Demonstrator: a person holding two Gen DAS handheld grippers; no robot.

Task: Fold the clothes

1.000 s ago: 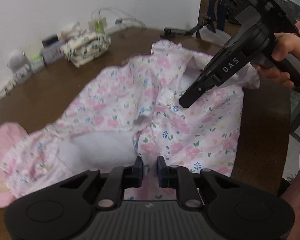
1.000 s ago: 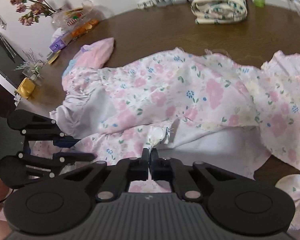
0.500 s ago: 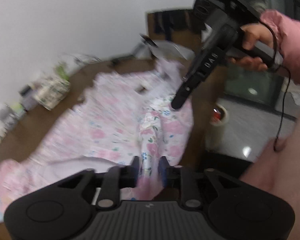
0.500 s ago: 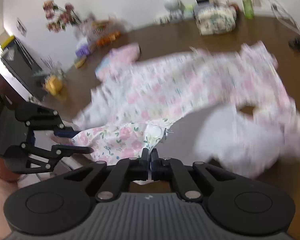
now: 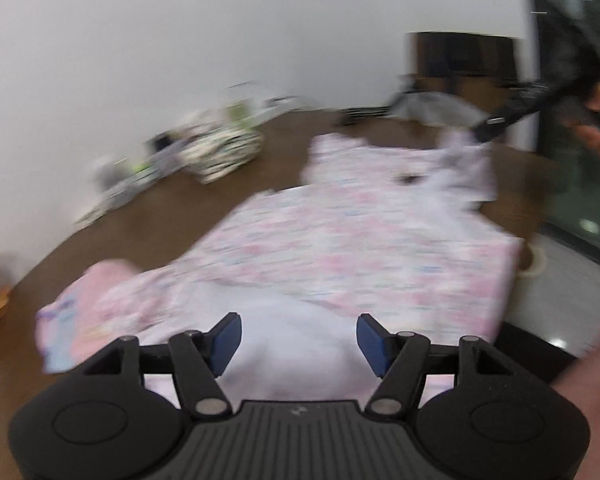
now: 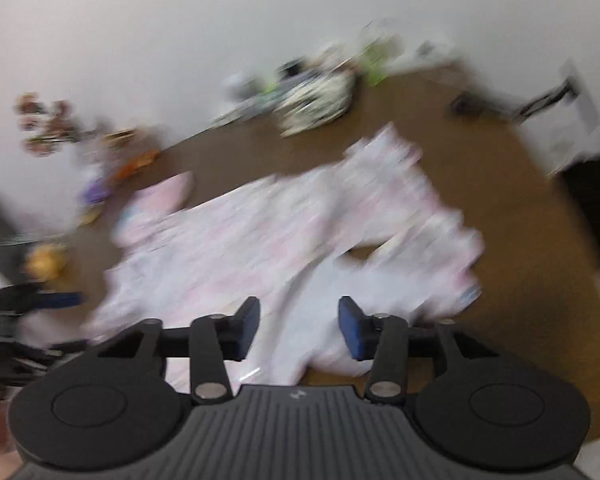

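Both grippers' jaws just opened, nothing between: left gripper point(image 5: 299, 338), right gripper point(image 6: 299, 328). Brown table point(image 6: 440, 132), white wall. Floral garment point(image 6: 284, 236) flat, long axis diagonal lower-left to upper-right.

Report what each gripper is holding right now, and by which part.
Nothing. The left gripper and right gripper have just been opening; both stand open with no cloth between the pads. The floral garment lies loose on the table.

The dress point(image 5: 360, 240) beyond the fingers is white with a pink floral print. The table point(image 6: 500, 184) is dark brown. The pads point(image 5: 370, 344) are blue.
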